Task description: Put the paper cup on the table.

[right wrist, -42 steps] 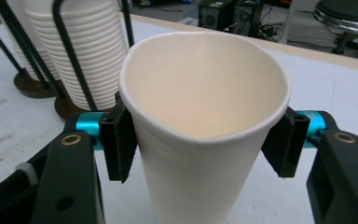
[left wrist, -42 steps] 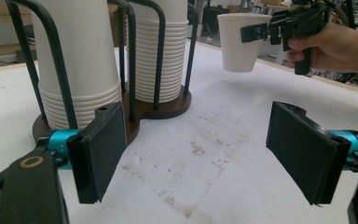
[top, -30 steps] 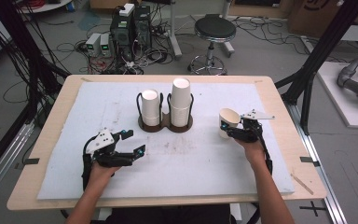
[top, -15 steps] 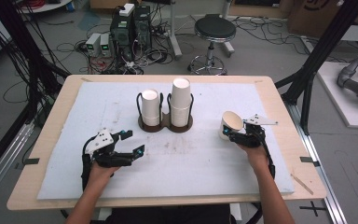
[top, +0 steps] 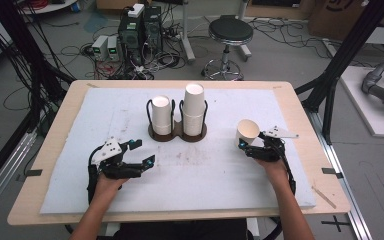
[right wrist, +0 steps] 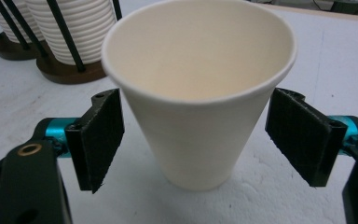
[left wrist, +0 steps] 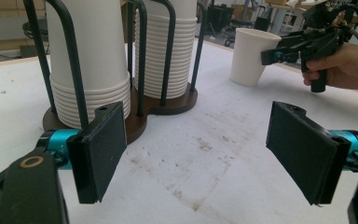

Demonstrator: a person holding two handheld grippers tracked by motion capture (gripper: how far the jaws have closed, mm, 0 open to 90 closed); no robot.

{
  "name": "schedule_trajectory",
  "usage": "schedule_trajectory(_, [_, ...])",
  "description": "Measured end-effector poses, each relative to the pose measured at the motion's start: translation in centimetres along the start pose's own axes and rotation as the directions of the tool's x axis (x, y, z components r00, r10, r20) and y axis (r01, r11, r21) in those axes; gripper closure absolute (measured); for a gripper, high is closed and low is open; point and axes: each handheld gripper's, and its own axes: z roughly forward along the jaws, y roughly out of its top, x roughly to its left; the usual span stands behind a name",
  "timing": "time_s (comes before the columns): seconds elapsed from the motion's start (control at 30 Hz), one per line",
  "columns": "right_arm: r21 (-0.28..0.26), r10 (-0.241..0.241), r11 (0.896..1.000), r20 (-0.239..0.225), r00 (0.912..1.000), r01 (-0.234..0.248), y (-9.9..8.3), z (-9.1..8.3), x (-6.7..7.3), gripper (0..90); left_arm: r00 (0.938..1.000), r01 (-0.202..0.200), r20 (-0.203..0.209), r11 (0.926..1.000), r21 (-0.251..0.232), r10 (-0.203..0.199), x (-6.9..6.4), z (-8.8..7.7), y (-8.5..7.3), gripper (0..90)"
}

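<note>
On the left half of the desk (top: pixel 300 115), toward the near edge, the left gripper (top: pixel 136 153) rests low over the white mat (top: pixel 80 150), held by the person's left hand (top: pixel 105 182) whose forearm comes in from the near edge. Its jaws are spread wide with nothing between them; in the left gripper view (left wrist: pixel 200 154) the two black pads frame only bare, faintly stained mat, and they aim toward the cup holder.

At the middle of the desk, toward the far edge, stands a dark wooden cup holder (top: pixel 176 132) with black wire loops. Its left bay holds a shorter stack of white paper cups (top: pixel 161 115), its right bay a taller stack (top: pixel 193 110); both stacks stand upright, mouths down, their rolled rims layered at the bottom.

On the right half of the desk, between the holder and the right edge, is a single cream-white paper cup (top: pixel 247 133), tapered, mouth up and empty inside. In the high view it leans slightly, while in the left gripper view (left wrist: pixel 251 56) it looks to stand on the mat. The right gripper (top: pixel 252 147) reaches it from the near side, gripped by the right hand (top: pixel 275 167) with the forearm running back to the near edge. In the right gripper view its jaws (right wrist: pixel 191 144) stand apart on either side of the cup (right wrist: pixel 200 116), with a visible gap at each pad, so nothing is clamped.
</note>
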Motion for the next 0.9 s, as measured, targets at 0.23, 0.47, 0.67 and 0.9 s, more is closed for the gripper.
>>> schedule_trajectory(0.23, [0.013,-0.024,1.0,-0.002,0.9997,0.024,-0.5,-1.4,0.2,20.1,1.0,0.007,-0.003,1.0,-0.007,-0.007,0.2,-0.1,0.0,20.1])
schedule_trajectory(0.47, [-0.031,-0.017,0.999,-0.018,0.9997,0.016,-0.7,-3.1,0.2,20.1,0.9999,0.011,0.002,0.9999,-0.008,-0.011,0.4,-0.1,0.1,20.1])
schedule_trajectory(0.67, [-0.054,-0.023,0.998,-0.035,0.9991,0.021,-1.0,-4.6,0.2,20.1,0.9999,0.015,-0.005,0.9998,-0.01,-0.015,0.6,-0.2,0.1,20.1])
schedule_trajectory(0.9, [-0.112,-0.056,0.993,-0.065,0.9964,0.048,-0.8,-6.6,0.8,20.1,0.9999,0.016,-0.001,0.9998,-0.015,-0.016,0.5,-0.2,0.2,20.0])
